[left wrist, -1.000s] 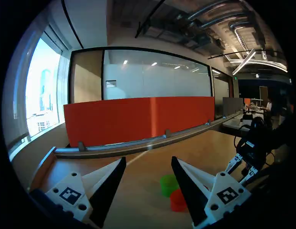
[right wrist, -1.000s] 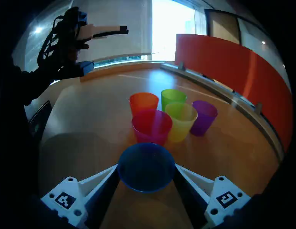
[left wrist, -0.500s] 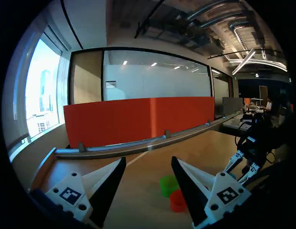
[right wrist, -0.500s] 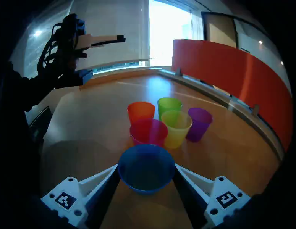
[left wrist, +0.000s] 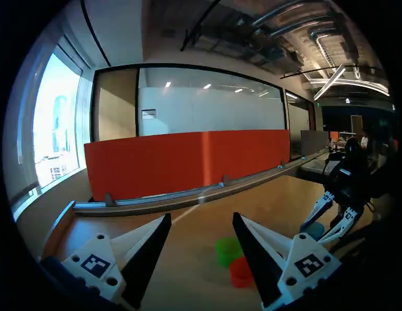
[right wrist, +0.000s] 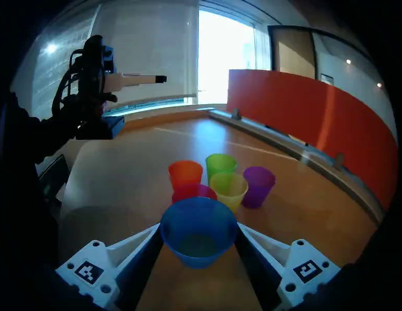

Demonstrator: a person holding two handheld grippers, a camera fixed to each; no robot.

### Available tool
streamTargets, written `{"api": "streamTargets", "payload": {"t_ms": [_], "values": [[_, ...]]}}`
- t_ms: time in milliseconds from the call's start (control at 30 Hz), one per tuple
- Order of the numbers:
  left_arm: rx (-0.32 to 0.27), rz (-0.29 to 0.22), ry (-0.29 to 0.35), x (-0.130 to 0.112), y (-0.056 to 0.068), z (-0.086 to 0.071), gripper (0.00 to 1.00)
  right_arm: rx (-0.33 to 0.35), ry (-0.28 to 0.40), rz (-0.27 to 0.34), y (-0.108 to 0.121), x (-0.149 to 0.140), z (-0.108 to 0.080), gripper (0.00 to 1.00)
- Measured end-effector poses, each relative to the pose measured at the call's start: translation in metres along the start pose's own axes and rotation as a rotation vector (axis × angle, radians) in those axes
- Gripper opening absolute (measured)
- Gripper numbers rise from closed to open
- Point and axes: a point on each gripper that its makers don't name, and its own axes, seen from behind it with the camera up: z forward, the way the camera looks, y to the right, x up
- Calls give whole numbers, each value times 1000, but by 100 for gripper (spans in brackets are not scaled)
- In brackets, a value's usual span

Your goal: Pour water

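Blue cup [right wrist: 198, 234] is pinched in the right gripper [right wrist: 198, 228], red cup [right wrist: 193, 192] just beyond; left gripper [left wrist: 201, 215] spread wide, holding nothing

No legible words or numbers; unreadable coded squares [right wrist: 90, 271] on the fingers [right wrist: 129, 245].

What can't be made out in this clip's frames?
Red cup: right gripper view, mostly hidden behind the blue cup in the right claw.
Water level in the blue cup: too dim to tell.
Green cup and its neighbours: left gripper view, partly hidden by a finger of the left claw.
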Motion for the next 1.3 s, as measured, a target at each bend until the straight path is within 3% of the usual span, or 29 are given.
{"api": "streamTargets", "payload": {"t_ms": [900, 1300], "values": [[-6, -7, -9, -3, 1, 6, 87, -82, 199, -6, 23, 69, -32, 91], [-10, -11, -9, -4, 3, 10, 87, -102, 270, 5, 30, 89, -37, 91]]}}
